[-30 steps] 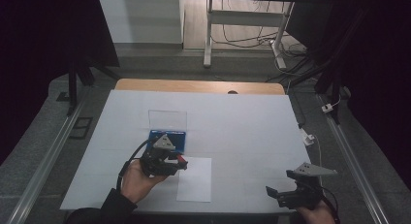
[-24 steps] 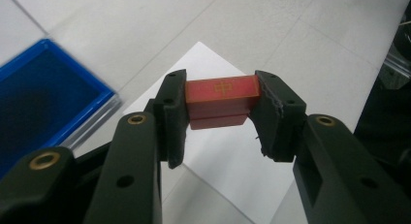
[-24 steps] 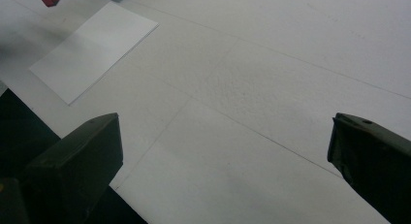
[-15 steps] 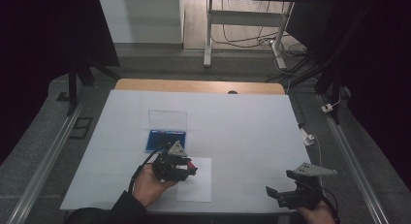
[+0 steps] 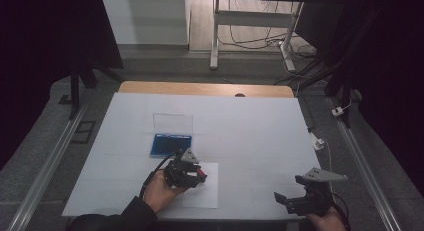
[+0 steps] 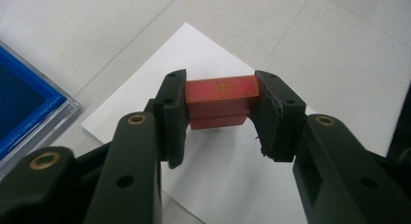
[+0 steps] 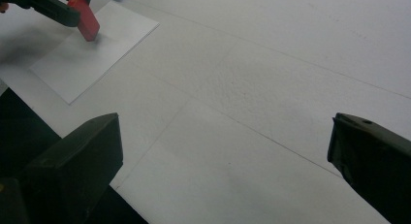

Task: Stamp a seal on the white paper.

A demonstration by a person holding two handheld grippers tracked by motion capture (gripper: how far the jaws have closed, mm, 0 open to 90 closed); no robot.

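**Currently: left gripper clamping red block above paper sheet**

Currently the left gripper holds a red block between its two black jaws, which press against the block's two end faces. The block sits at the jaw tips, directly ahead of the gripper's camera. Its long axis runs straight across from one jaw to the other. The upper face carries a small gold mark at its middle. In the right gripper view the block tilts, its lower end pointing down at the sheet; whether it touches the sheet cannot be told.

Beneath and ahead of the left gripper lies a white sheet of paper flat on the white table. To the left of the left gripper, just beside the sheet's corner, sits a blue case with a clear rim. In the high view the case lies just beyond the left gripper, with its clear lid standing up at the far side. The hand holding this gripper rests at the table's near edge.

The right gripper is well apart from the block, at the near right corner of the table. Its jaws stand wide apart with nothing between them; bare table surface lies ahead of them. Nothing stands between the two grippers.
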